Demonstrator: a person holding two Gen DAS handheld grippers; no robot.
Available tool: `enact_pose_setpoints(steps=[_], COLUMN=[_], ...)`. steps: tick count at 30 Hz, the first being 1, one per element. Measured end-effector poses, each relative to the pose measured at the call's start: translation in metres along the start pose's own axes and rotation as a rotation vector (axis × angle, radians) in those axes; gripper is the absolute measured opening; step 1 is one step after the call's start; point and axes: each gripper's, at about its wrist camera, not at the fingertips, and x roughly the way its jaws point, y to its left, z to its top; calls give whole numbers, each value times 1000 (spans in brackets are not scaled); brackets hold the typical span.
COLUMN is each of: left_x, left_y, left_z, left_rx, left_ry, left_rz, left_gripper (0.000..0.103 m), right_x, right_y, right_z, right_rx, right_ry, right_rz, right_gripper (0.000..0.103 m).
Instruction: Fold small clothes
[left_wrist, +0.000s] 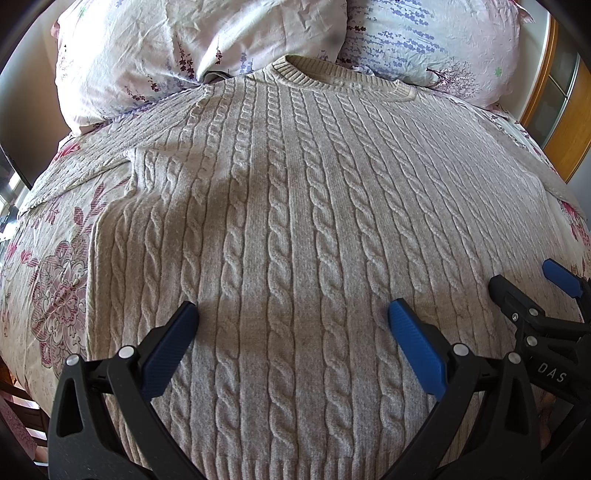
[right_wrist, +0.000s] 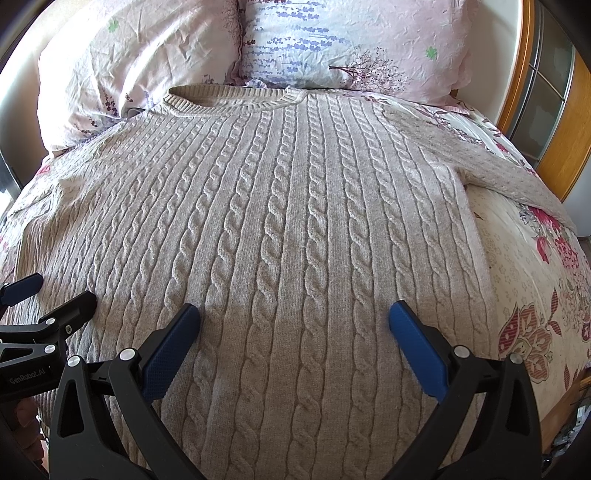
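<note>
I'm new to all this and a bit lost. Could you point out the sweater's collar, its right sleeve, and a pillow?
Sweater collar (right_wrist: 236, 101), right wrist view, ribbed front edge.
Right sleeve (right_wrist: 517, 177), right wrist view, mid-sleeve on the bedspread.
Pillow (left_wrist: 147, 48), left wrist view, wrinkled front face.

Sunlit floral bed (right_wrist: 524, 295), 2 pillows (right_wrist: 140, 66), wooden cabinet (right_wrist: 576, 122).

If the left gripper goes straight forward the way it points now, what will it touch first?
Probably the sweater: the left gripper is open over its cable-knit front, aimed toward the collar. Beyond are the pillows. Its height above the knit is unclear.
</note>
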Motion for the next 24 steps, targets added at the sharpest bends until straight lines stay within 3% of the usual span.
enact_pose_setpoints(steps=[7, 10, 12, 14, 17, 19, 22, 24], left_x=[1, 5, 4, 4, -2, -5, -8, -13], left_y=[0, 3, 3, 5, 19, 36, 59, 74], left_z=[1, 8, 8, 9, 13, 20, 32, 38], left_rx=[1, 0, -1, -7, -89, -184, -265, -303], left_ry=[12, 29, 32, 35, 21, 7, -25, -64], left_rz=[-2, -6, -9, -18, -102, -163, -116, -71], left_gripper=[101, 101, 101, 101, 101, 101, 101, 101], right_x=[-2, 2, 2, -8, -18, -19, -21, -21], right_y=[-1, -5, -15, -55, -137, -205, -325, -375], right_z=[0, 9, 19, 35, 56, 65, 53, 41], right_rx=[-29, -110, -93, 62, 317, 503, 893, 1051], right_ry=[15, 63, 88, 44, -33, -59, -126, -142], right_rz=[21, 86, 128, 184, 202, 158, 132, 95], right_gripper=[102, 102, 102, 100, 77, 68, 58, 54])
